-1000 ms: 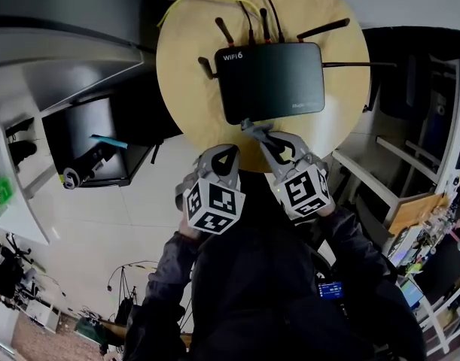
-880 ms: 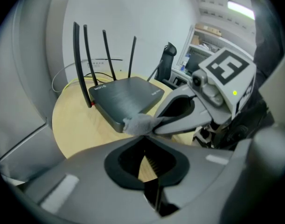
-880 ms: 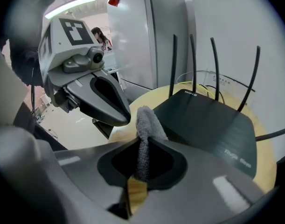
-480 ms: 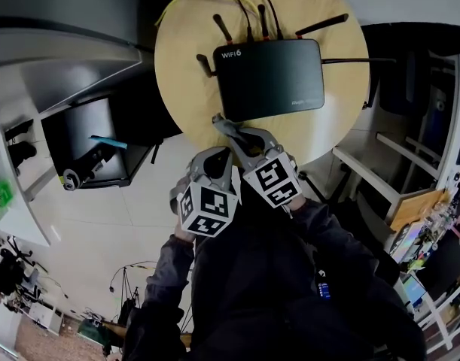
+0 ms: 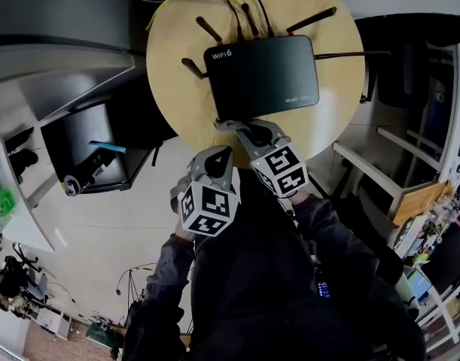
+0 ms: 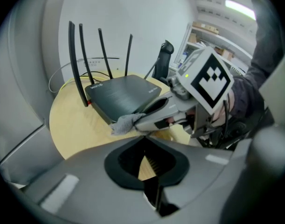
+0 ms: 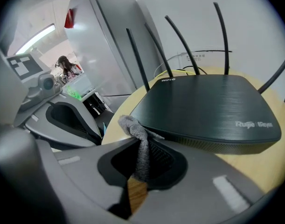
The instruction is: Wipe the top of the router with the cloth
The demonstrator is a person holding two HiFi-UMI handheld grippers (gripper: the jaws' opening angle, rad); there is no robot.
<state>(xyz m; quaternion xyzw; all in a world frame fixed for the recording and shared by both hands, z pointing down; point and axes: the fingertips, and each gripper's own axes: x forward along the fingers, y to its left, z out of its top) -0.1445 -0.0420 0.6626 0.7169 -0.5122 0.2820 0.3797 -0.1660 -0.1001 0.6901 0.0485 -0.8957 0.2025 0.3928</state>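
Note:
A black router (image 5: 261, 77) with several antennas lies on a round wooden table (image 5: 169, 89). My right gripper (image 5: 228, 125) is shut on a grey cloth (image 5: 222, 123) at the router's near-left corner. In the right gripper view the cloth (image 7: 135, 130) hangs bunched between the jaws, just in front of the router (image 7: 207, 108). The left gripper view shows the cloth (image 6: 123, 123) touching the router's (image 6: 121, 94) near edge, held by the right gripper (image 6: 141, 122). My left gripper (image 5: 222, 155) hovers off the table's near edge, shut and holding nothing.
A yellow cable (image 5: 184, 2) and black cables run from the router's back off the far side of the table. A dark shelf unit (image 5: 86, 145) stands to the left. White frames (image 5: 380, 175) and cluttered shelves stand to the right. White floor lies below the table.
My right gripper has carried the cloth to the left along the router's near edge, towards its near-left corner. The left gripper has barely moved.

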